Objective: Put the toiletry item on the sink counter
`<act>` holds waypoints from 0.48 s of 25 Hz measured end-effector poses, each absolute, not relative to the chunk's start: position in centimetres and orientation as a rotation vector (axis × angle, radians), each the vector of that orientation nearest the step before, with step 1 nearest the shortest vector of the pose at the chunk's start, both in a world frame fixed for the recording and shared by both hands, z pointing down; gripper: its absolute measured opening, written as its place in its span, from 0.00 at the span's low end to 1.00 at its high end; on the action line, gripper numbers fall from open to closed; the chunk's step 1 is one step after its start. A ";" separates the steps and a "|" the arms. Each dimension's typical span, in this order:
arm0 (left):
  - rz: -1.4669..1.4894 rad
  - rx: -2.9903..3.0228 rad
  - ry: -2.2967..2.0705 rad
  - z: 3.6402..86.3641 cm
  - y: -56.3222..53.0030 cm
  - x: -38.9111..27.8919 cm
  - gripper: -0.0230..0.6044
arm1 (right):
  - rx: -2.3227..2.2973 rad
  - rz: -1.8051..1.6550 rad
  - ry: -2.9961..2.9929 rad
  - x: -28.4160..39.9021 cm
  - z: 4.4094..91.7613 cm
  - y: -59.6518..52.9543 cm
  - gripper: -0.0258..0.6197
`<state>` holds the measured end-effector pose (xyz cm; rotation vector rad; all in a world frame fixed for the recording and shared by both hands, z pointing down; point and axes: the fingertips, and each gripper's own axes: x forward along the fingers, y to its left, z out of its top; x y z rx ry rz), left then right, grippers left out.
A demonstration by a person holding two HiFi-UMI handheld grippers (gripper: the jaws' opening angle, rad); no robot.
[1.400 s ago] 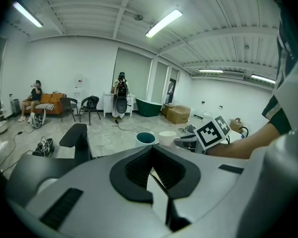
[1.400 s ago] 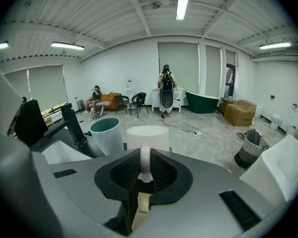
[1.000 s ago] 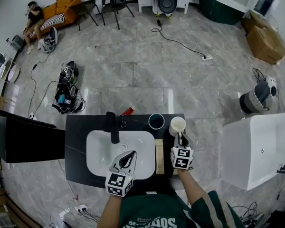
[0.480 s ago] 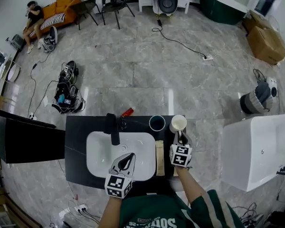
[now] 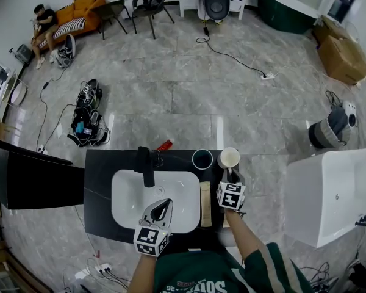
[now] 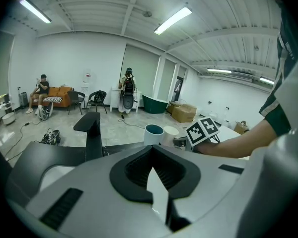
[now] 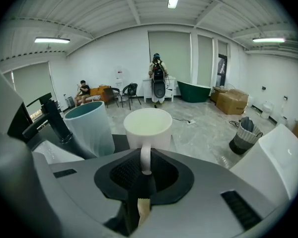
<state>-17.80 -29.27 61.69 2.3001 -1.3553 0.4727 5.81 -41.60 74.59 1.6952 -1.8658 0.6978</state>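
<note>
A cream mug [image 5: 229, 158] stands on the black sink counter [image 5: 99, 185] at its far right corner, next to a teal cup [image 5: 202, 159]. My right gripper [image 5: 231, 173] is shut on the mug's handle. In the right gripper view the handle runs down between the jaws of the right gripper [image 7: 145, 168], with the mug [image 7: 148, 127] upright and the teal cup [image 7: 89, 128] to its left. My left gripper [image 5: 165, 201] hovers over the white basin [image 5: 129, 195] with its jaws together and nothing in them. The left gripper view shows the left gripper [image 6: 156, 170] aimed toward the cups.
A black faucet [image 5: 145, 165] rises at the basin's far edge. A tan strip [image 5: 205, 201] lies on the counter between the basin and my right gripper. A white bathtub [image 5: 332, 191] stands to the right, and a dark panel [image 5: 30, 180] to the left.
The right gripper and the mug have edged slightly away from me. The left gripper has drawn back a little over the basin. Both grips look the same.
</note>
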 end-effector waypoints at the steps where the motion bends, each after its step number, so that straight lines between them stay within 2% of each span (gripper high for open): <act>1: 0.473 2.297 -1.357 61.7 -29.2 -17.8 0.05 | 1.694 0.705 -1.867 5.7 74.7 -41.5 0.16; 5: 0.461 2.297 -1.369 61.5 -29.1 -18.0 0.05 | 1.651 0.721 -1.883 5.2 75.4 -41.4 0.16; 8: 0.453 2.297 -1.375 61.4 -28.9 -18.2 0.05 | 1.627 0.739 -1.906 4.6 75.5 -41.1 0.27; 12: 0.448 2.301 -1.374 61.3 -28.9 -17.9 0.05 | 1.630 0.726 -1.943 4.4 74.7 -41.0 0.31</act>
